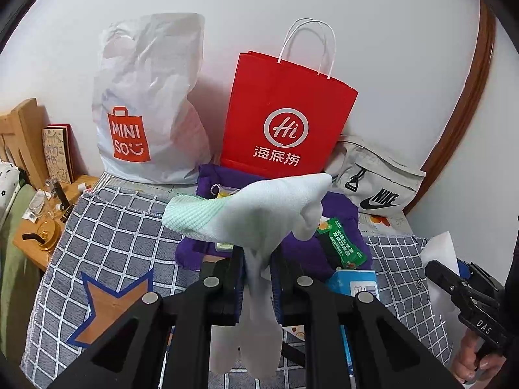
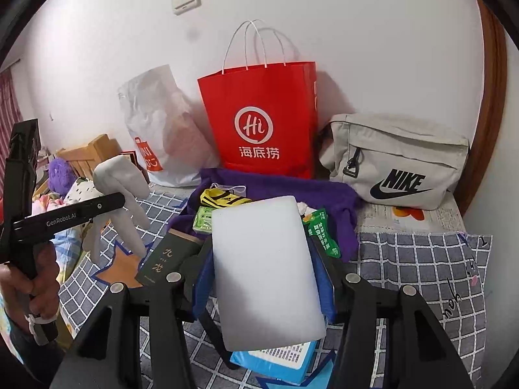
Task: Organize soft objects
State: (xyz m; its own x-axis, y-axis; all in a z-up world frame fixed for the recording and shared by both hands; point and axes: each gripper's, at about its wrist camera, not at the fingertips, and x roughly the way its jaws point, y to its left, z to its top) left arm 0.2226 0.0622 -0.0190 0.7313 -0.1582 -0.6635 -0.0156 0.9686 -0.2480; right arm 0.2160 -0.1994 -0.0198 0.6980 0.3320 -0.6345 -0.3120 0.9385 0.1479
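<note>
A: What's nearest you?

B: Your left gripper (image 1: 256, 278) is clamped tight on a pair of pale mint-and-white knitted socks (image 1: 259, 217), cuffs up, toes dangling below the jaws. Your right gripper (image 2: 264, 275) grips a white rectangular foam block (image 2: 262, 265) across its width.

A: And beneath them?

B: A grey checked cloth (image 2: 415, 259) covers the surface. On it lies a crumpled purple fabric (image 2: 292, 188) with a green snack packet (image 2: 321, 230) on top.

A: Farther back?

B: Against the wall stand a red paper carrier bag (image 2: 262, 123), a white plastic shopping bag (image 1: 146, 103) and a beige canvas pouch (image 2: 399, 159).
</note>
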